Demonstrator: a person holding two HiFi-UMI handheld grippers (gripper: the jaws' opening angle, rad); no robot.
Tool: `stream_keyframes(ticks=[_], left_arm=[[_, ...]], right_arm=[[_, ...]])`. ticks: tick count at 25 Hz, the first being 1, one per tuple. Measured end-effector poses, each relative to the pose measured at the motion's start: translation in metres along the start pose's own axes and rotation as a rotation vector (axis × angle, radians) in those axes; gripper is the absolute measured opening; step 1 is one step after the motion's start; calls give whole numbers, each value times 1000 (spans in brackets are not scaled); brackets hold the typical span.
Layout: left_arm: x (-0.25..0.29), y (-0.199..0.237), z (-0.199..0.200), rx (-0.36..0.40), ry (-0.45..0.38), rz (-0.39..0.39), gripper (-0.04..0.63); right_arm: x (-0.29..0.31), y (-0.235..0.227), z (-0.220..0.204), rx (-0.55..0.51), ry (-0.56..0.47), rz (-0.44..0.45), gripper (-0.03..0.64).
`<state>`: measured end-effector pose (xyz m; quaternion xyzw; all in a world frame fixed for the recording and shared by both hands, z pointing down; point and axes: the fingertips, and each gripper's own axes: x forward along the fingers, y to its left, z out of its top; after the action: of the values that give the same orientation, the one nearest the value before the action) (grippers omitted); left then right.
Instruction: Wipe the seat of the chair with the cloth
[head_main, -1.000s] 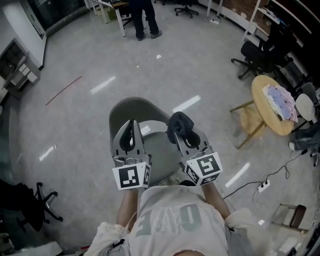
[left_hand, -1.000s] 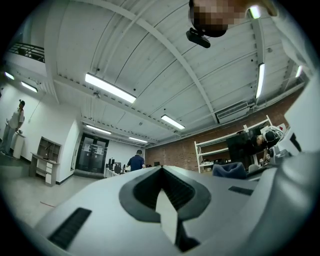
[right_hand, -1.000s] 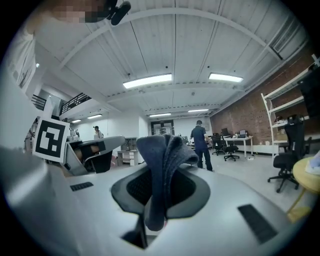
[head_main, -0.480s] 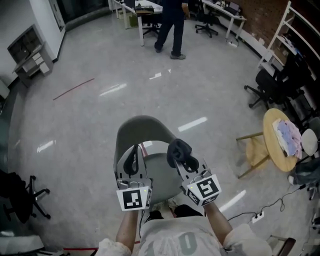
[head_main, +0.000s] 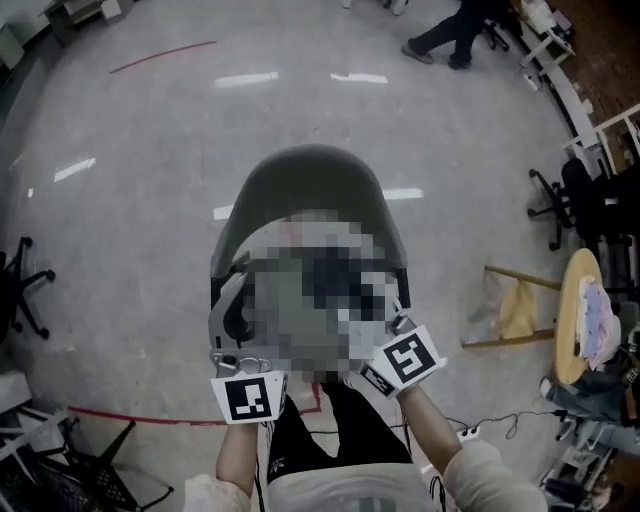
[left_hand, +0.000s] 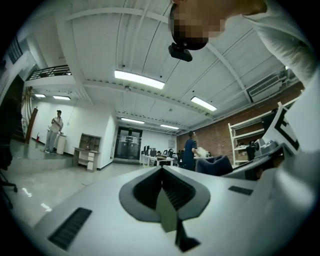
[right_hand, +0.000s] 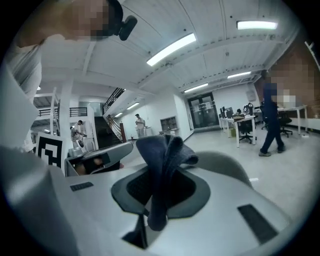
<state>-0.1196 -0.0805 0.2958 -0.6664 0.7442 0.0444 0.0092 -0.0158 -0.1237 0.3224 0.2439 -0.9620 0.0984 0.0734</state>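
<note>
The grey chair (head_main: 310, 175) stands right below me, its curved back (right_hand: 231, 169) farthest from me. A mosaic patch hides most of the seat and the jaw tips in the head view. My left gripper (head_main: 236, 318) hovers over the seat's left side, and its jaws (left_hand: 162, 197) are shut with nothing between them. My right gripper (right_hand: 152, 192) is shut on a dark blue-grey cloth (right_hand: 162, 157), which stands up folded between the jaws. Its marker cube (head_main: 405, 360) sits over the seat's right front. The cloth (left_hand: 216, 164) also shows in the left gripper view.
A round wooden table (head_main: 572, 345) with a bundle of fabric stands at the right, with a wooden stool (head_main: 512, 305) beside it. Black office chairs stand at the far right (head_main: 585, 205) and left (head_main: 15, 290). Red tape (head_main: 130, 416) marks the floor. A person (head_main: 455, 35) walks far off.
The head view has swung steeply down, so the chair now lies directly under me. Both grippers stay over the seat, the cloth still held in the right one. The distant person moved right.
</note>
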Motion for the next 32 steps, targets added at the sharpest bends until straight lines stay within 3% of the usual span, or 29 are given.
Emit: stream_keyframes(ticks=[3,6,13,23,32], left_arm=[[-7,14,-46,7,8,53,15],[-29,26,-87,3,67,94,15],[-63,28,-142,-18,142,139,15],[-57,40,-156,-37,159,196,15],[-64,67,-170,-40,176,240,15]], right_arm=[[20,-1,-49,-30,25,38,57],[33,7,-111,-44,106,38,57],[37,15,-203,-64,233,36,57],[60,17,-220,-16,266,93,57],[121,34,-238,193,281,164,57]])
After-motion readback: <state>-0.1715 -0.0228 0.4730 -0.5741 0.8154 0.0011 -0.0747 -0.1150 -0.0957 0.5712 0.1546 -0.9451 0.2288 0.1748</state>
